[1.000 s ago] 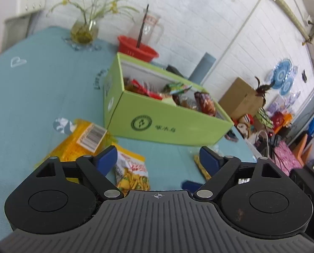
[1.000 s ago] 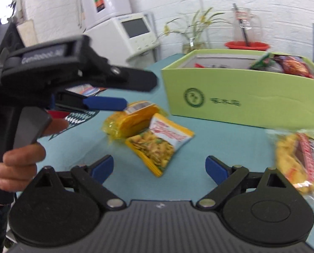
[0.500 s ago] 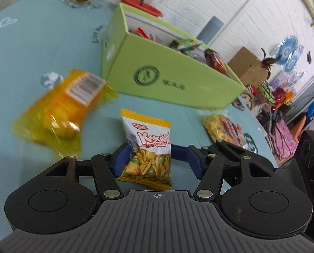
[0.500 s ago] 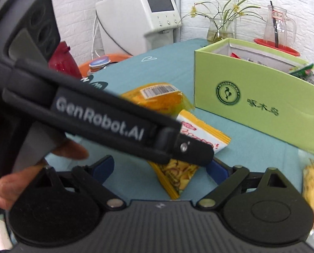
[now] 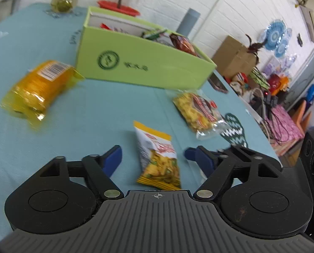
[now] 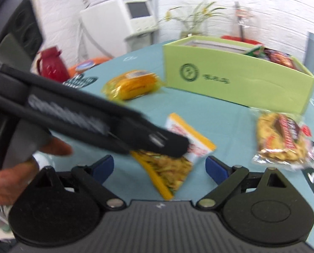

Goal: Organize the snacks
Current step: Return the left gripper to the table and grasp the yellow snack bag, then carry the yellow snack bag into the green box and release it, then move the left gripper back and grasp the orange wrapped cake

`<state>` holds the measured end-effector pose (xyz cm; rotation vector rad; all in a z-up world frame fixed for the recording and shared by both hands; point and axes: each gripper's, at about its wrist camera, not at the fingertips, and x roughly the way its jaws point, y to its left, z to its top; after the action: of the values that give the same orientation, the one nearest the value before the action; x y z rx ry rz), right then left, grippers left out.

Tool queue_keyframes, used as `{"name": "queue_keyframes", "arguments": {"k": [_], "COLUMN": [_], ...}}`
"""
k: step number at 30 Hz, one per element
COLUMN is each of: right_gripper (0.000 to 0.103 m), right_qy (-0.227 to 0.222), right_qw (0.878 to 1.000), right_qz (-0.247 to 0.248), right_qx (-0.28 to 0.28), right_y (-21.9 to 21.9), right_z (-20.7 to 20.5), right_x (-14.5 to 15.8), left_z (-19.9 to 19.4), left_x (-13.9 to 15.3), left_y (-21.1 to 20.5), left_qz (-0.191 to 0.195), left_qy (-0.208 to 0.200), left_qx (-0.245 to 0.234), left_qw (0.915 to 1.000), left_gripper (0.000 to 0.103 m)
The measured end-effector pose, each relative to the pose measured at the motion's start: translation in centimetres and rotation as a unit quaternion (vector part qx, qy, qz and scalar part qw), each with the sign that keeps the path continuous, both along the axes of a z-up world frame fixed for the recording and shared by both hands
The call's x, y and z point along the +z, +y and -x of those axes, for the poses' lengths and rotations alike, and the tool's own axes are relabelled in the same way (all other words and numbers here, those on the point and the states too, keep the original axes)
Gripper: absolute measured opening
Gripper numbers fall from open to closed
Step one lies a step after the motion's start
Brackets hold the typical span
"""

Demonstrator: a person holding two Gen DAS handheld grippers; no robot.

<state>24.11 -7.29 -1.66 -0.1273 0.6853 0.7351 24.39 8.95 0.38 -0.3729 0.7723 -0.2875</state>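
A small white-and-yellow snack packet lies flat on the teal table. My left gripper straddles it. Its jaws are opening, and the blue pads stand clear of the packet on both sides. In the right wrist view the same packet lies between the wide-open fingers of my right gripper, partly hidden by the left gripper's black body and the hand holding it. An orange pack lies at the left. A clear bag of yellow crisps lies at the right. The green box behind holds several snacks.
A glass vase with a plant, a red tray with a jug and a grey tube stand behind the box. The table's right edge drops to floor clutter and a cardboard box. A white machine and a red flask stand at the left.
The left jaws narrowed around the small packet half a second ago and have widened again. The packet lies turned, nearer the crisps bag. The right gripper's view has shifted right, with the crisps bag back in view.
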Motion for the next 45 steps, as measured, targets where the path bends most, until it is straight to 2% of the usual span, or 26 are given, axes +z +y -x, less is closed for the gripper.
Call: {"name": "queue_keyframes", "arguments": {"k": [4, 5, 6, 7, 8, 9, 10, 12, 15, 20, 23, 25, 28, 30, 32, 35, 36, 38, 41, 43, 45], "right_gripper": [0.093, 0.093, 0.092, 0.078, 0.069, 0.068, 0.063, 0.062, 0.063, 0.067, 0.067, 0.067, 0.067, 0.066, 0.066, 0.072, 0.075, 0.082, 0.091, 0.093, 0.093], "right_qy": [0.014, 0.006, -0.003, -0.013, -0.014, -0.007, -0.005, -0.004, -0.034, -0.107, -0.124, -0.122, -0.092, -0.073, -0.058, -0.054, -0.055, -0.058, -0.086, -0.118, -0.139], "right_qw": [1.000, 1.000, 1.000, 1.000, 1.000, 1.000, 1.000, 1.000, 0.999, 0.993, 0.992, 0.992, 0.995, 0.997, 0.998, 0.998, 0.998, 0.998, 0.996, 0.993, 0.990], "right_qz": [-0.014, -0.016, -0.009, -0.003, -0.001, -0.003, -0.007, -0.024, -0.036, -0.037, -0.033, -0.026, -0.014, 0.000, 0.009, 0.007, 0.006, 0.007, -0.008, -0.017, -0.027], "right_qx": [-0.008, -0.008, -0.009, -0.007, -0.007, -0.005, -0.004, -0.004, -0.003, 0.013, 0.019, 0.019, 0.022, 0.024, 0.029, 0.029, 0.025, 0.020, 0.013, 0.008, 0.008], "right_y": [-0.2, 0.3, 0.7, 1.0, 1.2, 1.2, 1.0, 0.2, 0.6, 2.4, 3.8, 4.8, 6.2, 7.0, 7.5, 7.3, 7.1, 6.8, 5.6, 4.5, 3.5], "right_z": [-0.2, 0.1, 0.3, 0.5, 0.6, 0.3, 0.1, -0.7, -1.7, -6.6, -11.2, -14.1, -17.8, -19.4, -20.2, -20.1, -20.0, -19.8, -17.8, -15.2, -12.1], "right_x": [-0.7, -0.9, -1.0, -0.9, -0.7, -0.4, -0.2, 0.8, 2.5, 7.0, 8.6, 8.7, 7.7, 6.8, 5.7, 4.9, 4.9, 5.2, 6.8, 8.1, 8.7], "left_z": [-0.9, -1.2, -1.5, -1.7, -1.6, -1.5, -1.5, -1.8, -3.2, -7.7, -11.7, -14.4, -18.4, -20.2, -21.0, -20.5, -20.2, -19.4, -17.0, -14.6, -11.9], "left_x": [-0.5, -0.8, -1.3, -1.8, -1.8, -1.7, -1.4, -0.7, 1.5, 6.7, 8.9, 9.1, 7.7, 6.3, 5.2, 4.6, 4.9, 5.7, 8.0, 9.6, 10.8], "left_y": [-0.3, -0.6, -1.2, -1.5, -1.9, -2.2, -2.2, -1.4, -0.3, 1.3, 2.4, 3.1, 4.3, 4.7, 4.5, 3.9, 3.9, 3.8, 3.6, 3.6, 3.9], "left_qz": [-0.006, -0.007, -0.009, -0.007, -0.021, -0.039, -0.041, -0.020, 0.004, -0.005, -0.026, -0.035, -0.029, -0.027, -0.042, -0.063, -0.063, -0.060, -0.070, -0.076, -0.077], "left_qy": [0.007, 0.011, 0.018, 0.023, 0.015, 0.008, 0.004, -0.001, -0.024, -0.087, -0.109, -0.111, -0.081, -0.058, -0.045, -0.057, -0.067, -0.082, -0.126, -0.159, -0.189], "left_qx": [-0.011, -0.018, -0.030, -0.042, -0.043, -0.040, -0.040, -0.034, -0.025, -0.013, 0.000, 0.002, 0.009, 0.015, 0.015, 0.012, 0.012, 0.018, 0.023, 0.025, 0.029], "left_qw": [0.9999, 0.9998, 0.9993, 0.9988, 0.9988, 0.9984, 0.9984, 0.9992, 0.9994, 0.9961, 0.9937, 0.9932, 0.9963, 0.9978, 0.9980, 0.9963, 0.9957, 0.9947, 0.9892, 0.9840, 0.9786], "left_gripper": [0.064, 0.059, 0.045, 0.034, 0.022, 0.015, 0.014, 0.014, 0.014, 0.015, 0.015, 0.016, 0.016, 0.016, 0.016, 0.020, 0.036, 0.058, 0.060, 0.062, 0.074]}}
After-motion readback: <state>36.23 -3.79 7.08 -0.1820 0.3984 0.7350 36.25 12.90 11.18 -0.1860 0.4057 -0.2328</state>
